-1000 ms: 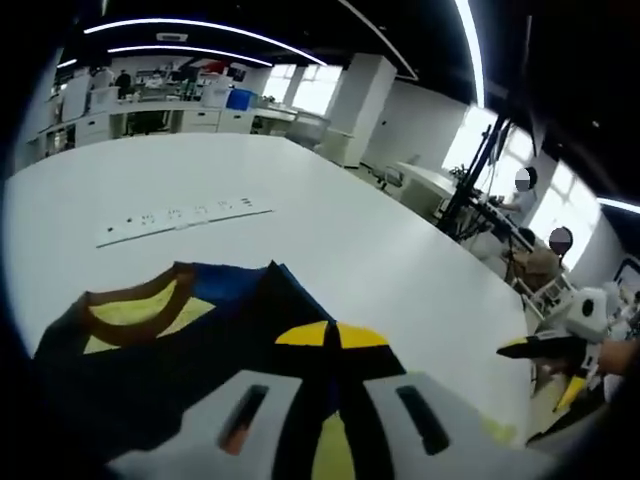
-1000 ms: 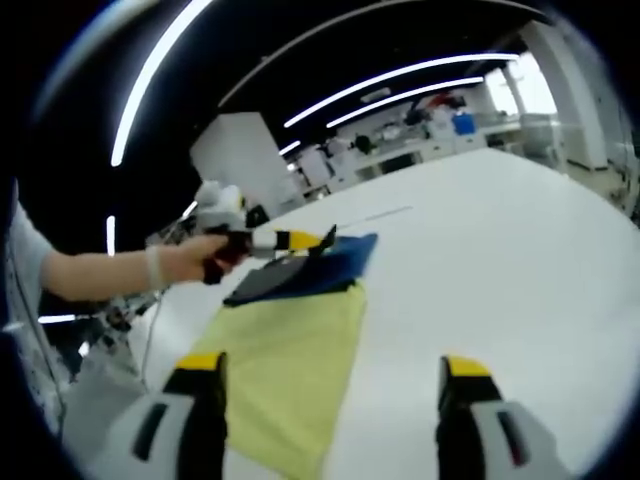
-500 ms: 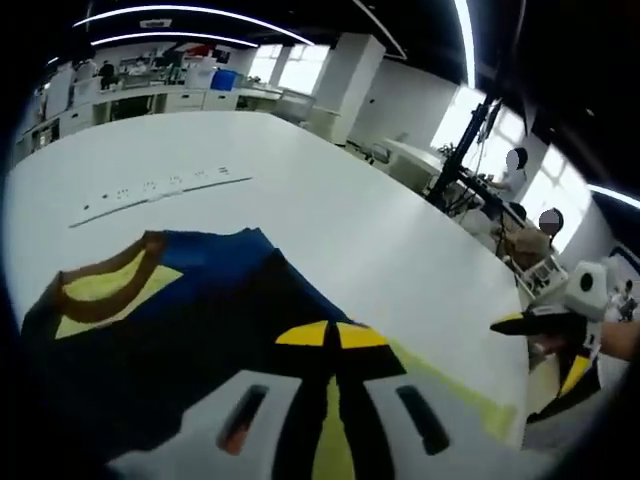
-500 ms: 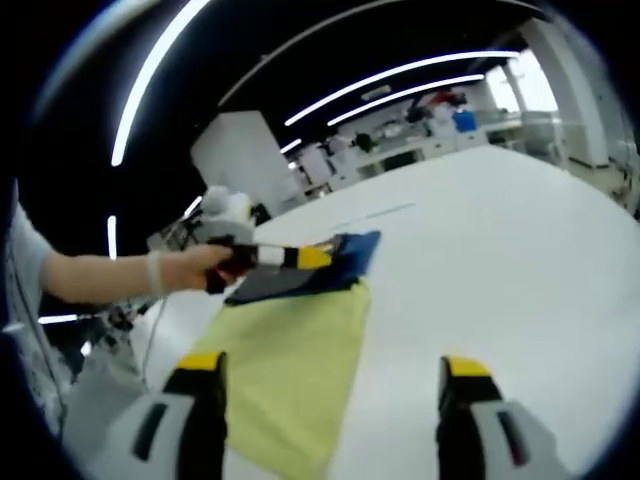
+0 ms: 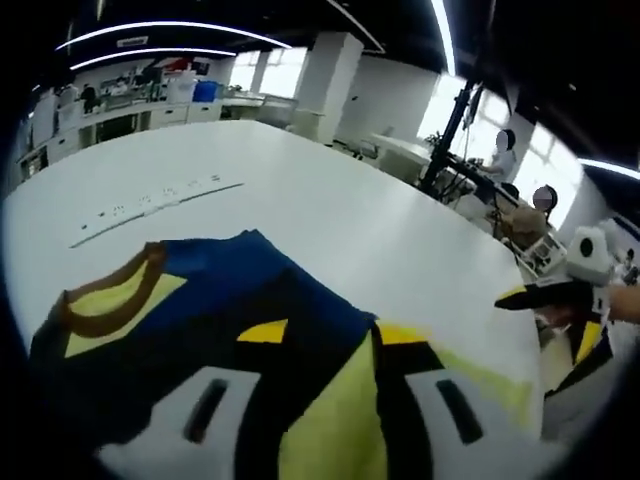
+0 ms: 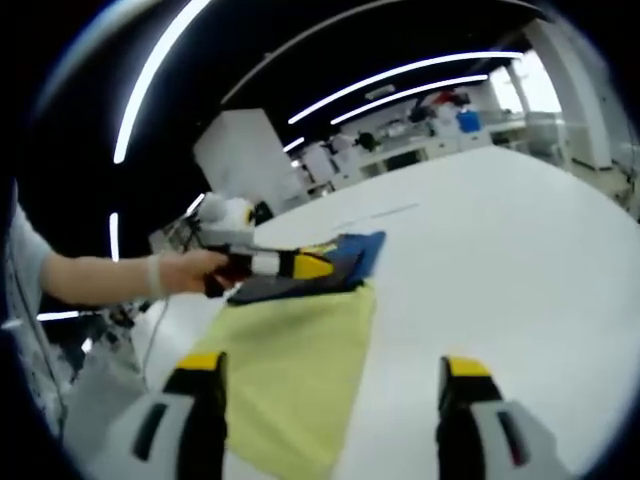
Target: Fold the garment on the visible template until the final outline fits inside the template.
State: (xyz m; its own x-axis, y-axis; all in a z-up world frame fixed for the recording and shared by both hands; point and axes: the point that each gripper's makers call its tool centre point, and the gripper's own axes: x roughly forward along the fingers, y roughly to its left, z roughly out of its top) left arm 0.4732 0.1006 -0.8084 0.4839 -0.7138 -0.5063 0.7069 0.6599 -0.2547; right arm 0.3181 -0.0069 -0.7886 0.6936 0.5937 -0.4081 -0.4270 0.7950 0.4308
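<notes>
Fold partly done: garment bunched at one end of the template.

My left gripper (image 5: 325,345) has its jaws parted over the navy garment (image 5: 200,310) and grips nothing; my right gripper (image 6: 330,385) hangs wide open and empty above the white table (image 6: 520,250). The garment lies folded on the far end of the yellow template (image 6: 290,370), near the table's edge; I judge a check of its outline remains.

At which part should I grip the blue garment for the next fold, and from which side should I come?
I would grip the garment at its free corner, beyond the brown collar. Come low over the bare table; that edge lies flat and uncovered.
</notes>
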